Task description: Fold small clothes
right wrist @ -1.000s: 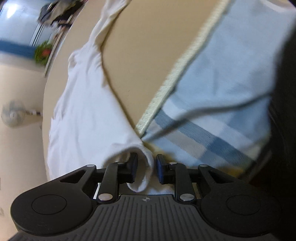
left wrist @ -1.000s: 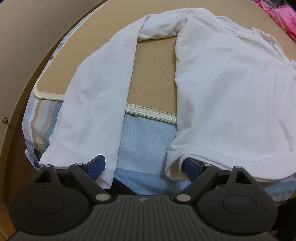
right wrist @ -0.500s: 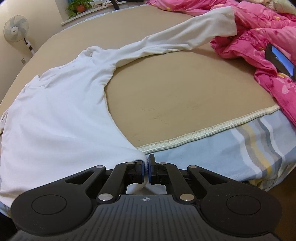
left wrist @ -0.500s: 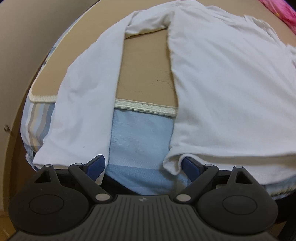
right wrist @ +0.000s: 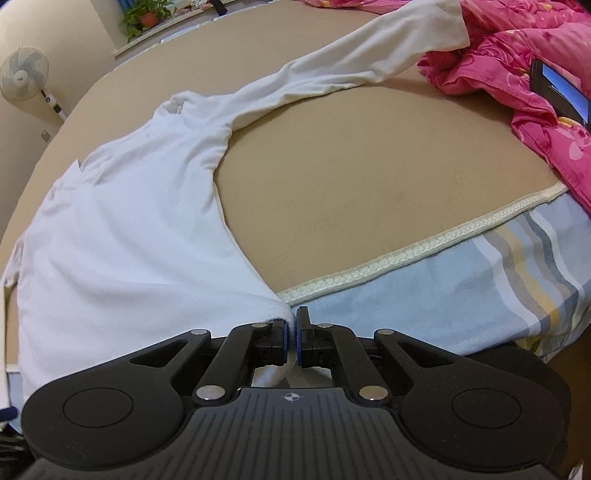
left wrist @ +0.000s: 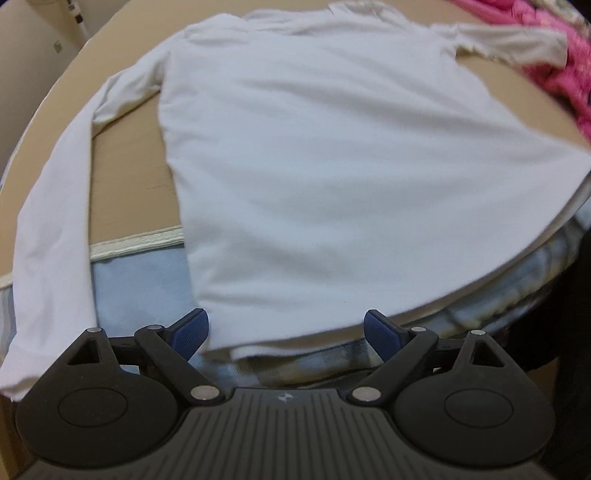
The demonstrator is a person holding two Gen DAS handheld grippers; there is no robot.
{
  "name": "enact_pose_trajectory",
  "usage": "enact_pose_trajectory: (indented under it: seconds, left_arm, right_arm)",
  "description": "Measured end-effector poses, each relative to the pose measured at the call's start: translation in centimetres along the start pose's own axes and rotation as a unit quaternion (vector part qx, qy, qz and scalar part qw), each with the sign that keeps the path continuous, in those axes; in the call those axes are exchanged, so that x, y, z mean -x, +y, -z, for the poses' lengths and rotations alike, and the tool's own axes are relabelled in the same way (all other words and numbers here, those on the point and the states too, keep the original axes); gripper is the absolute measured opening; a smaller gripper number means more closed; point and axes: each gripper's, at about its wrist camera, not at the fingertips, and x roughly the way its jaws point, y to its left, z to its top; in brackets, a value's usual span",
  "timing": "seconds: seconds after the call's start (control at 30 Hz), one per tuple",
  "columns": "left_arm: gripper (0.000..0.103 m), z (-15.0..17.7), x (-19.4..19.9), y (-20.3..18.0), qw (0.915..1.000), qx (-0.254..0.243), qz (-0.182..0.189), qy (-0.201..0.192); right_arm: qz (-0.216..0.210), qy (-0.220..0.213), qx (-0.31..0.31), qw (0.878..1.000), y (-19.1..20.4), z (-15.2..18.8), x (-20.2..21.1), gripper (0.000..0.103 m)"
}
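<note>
A white long-sleeved shirt (left wrist: pixel 332 166) lies spread on a tan bed mat (left wrist: pixel 129 177), its bottom hem hanging over the near edge. My left gripper (left wrist: pixel 286 330) is open, its blue pads either side of the hem near the shirt's left corner, not closed on it. One sleeve (left wrist: pixel 51 236) runs down the left side. In the right wrist view my right gripper (right wrist: pixel 293 338) is shut on the shirt's (right wrist: pixel 122 236) right hem corner. The other sleeve (right wrist: pixel 351 62) stretches away toward the pink quilt.
A pink quilt (right wrist: pixel 524 85) with a dark phone or tablet (right wrist: pixel 561 92) on it lies at the right. A striped blue sheet (right wrist: pixel 480 288) hangs below the mat's white trim (right wrist: pixel 424 247). A fan (right wrist: pixel 24 75) and a potted plant (right wrist: pixel 144 14) stand beyond the bed.
My left gripper has slid right along the hem, from the gap between sleeve and body to under the body. My right gripper closed on the hem corner and swung to level.
</note>
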Motion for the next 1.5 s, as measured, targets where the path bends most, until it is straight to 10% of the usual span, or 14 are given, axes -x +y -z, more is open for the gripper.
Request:
enact_pose_trajectory:
  seconds: [0.2, 0.3, 0.6, 0.93, 1.0, 1.13, 1.2, 1.37, 1.43, 1.5]
  left_arm:
    - [0.094, 0.4, -1.7, 1.5, 0.9990, 0.014, -0.036, 0.020]
    - [0.094, 1.2, 0.8, 2.8, 0.9993, 0.028, 0.011, -0.021]
    - [0.095, 0.8, -2.2, -1.3, 0.9974, -0.071, -0.004, -0.011]
    - [0.093, 1.3, -0.9, 8.4, 0.9896, 0.127, -0.066, -0.020]
    - [0.079, 1.7, -1.0, 10.2, 0.9859, 0.152, -0.070, -0.009]
    - [0.008, 1.8, -1.3, 9.1, 0.9926, 0.110, -0.050, 0.011]
    - [0.002, 1.7, -0.8, 7.4, 0.9949, 0.071, -0.072, 0.000]
    - [0.018, 2.0, -0.6, 5.2, 0.9949, 0.063, -0.079, 0.003]
    - [0.062, 1.6, -1.2, 4.8, 0.9961, 0.061, -0.064, 0.003]
    - [0.056, 1.7, -1.3, 4.0, 0.9970, 0.055, -0.055, -0.005]
  right_arm:
    - [-0.008, 0.002, -0.021, 1.000, -0.4, -0.8, 0.1, 0.004]
    - [-0.009, 0.003, -0.030, 0.999, -0.6, -1.1, 0.0, 0.004]
    - [-0.009, 0.002, -0.031, 0.999, -0.3, -1.6, 0.0, 0.004]
    - [0.005, 0.009, -0.029, 1.000, -0.4, -0.9, -1.0, 0.004]
    - [0.012, 0.012, -0.022, 1.000, -0.3, -0.4, -1.6, 0.004]
    - [0.009, 0.041, -0.018, 0.999, -0.5, 1.4, -3.3, 0.005]
    - [0.010, 0.051, -0.020, 0.998, -0.7, 2.2, -3.9, 0.006]
    - [-0.015, 0.058, -0.024, 0.998, -1.2, 3.6, -5.0, 0.009]
    - [-0.018, 0.046, -0.014, 0.999, -1.1, 3.8, -4.9, 0.008]
    - [-0.010, 0.032, 0.002, 0.999, -1.0, 3.8, -4.7, 0.005]
